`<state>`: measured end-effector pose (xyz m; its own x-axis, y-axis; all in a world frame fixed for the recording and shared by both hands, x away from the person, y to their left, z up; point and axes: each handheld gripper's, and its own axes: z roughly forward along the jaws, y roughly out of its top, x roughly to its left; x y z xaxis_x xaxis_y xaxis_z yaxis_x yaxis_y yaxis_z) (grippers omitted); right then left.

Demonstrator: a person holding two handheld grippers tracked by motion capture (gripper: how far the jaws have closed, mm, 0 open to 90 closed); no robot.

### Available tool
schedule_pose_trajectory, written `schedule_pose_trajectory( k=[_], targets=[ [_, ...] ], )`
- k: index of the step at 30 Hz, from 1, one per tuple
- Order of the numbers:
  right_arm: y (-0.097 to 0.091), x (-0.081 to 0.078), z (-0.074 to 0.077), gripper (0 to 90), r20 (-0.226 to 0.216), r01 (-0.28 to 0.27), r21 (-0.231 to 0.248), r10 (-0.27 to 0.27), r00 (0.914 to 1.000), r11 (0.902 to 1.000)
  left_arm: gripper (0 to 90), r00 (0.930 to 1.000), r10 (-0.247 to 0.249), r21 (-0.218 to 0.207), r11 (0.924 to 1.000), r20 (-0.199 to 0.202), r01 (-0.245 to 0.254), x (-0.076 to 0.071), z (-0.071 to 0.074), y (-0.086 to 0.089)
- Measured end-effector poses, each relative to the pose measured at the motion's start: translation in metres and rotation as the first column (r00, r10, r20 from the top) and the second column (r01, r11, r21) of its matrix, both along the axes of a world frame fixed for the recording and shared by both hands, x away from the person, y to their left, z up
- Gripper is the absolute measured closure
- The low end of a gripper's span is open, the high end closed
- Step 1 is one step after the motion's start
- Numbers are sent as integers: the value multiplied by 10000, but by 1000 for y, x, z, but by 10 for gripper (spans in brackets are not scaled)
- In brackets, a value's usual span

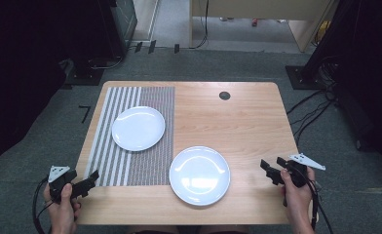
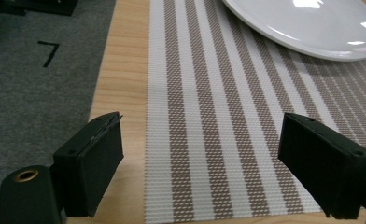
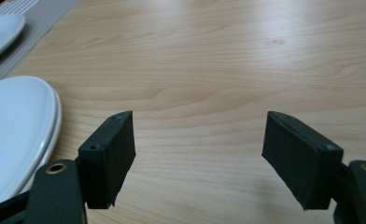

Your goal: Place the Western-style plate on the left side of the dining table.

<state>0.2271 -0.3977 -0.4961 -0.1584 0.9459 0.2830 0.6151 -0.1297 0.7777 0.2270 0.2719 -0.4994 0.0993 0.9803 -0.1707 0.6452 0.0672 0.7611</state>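
Left gripper (image 1: 92,178) at the near left corner of the table (image 1: 238,117), jaws spread wide with nothing between them, hovering over the near edge of the striped placemat (image 2: 209,116). Right gripper (image 1: 271,167) near the table's right edge, jaws likewise apart and empty, above bare wood, pointed toward the near plate (image 1: 199,175). That white plate on the wood just right of the placemat, between the two grippers, apart from both. Farther back, a second white plate (image 1: 138,127) resting on the placemat. Beyond, a dark round grommet (image 1: 224,95) near the far edge.
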Motion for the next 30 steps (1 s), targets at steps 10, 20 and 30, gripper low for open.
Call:
schedule_pose_trajectory(
  k=[10,20,30],
  targets=[
    [-28,-16,-13,246,-121,386,-319,-390,9992,9987,141,9999,136,424,9990,-58,-133,-3,-6,7],
    [-46,-31,-24,238,-297,681,-640,-701,9971,9956,141,9999,-15,763,9971,-123,24,-7,-11,4],
    [-28,-34,-28,194,-658,71,-2288,-228,9976,9734,140,9993,-219,1658,9858,-288,264,-10,-18,-8]
  ],
)
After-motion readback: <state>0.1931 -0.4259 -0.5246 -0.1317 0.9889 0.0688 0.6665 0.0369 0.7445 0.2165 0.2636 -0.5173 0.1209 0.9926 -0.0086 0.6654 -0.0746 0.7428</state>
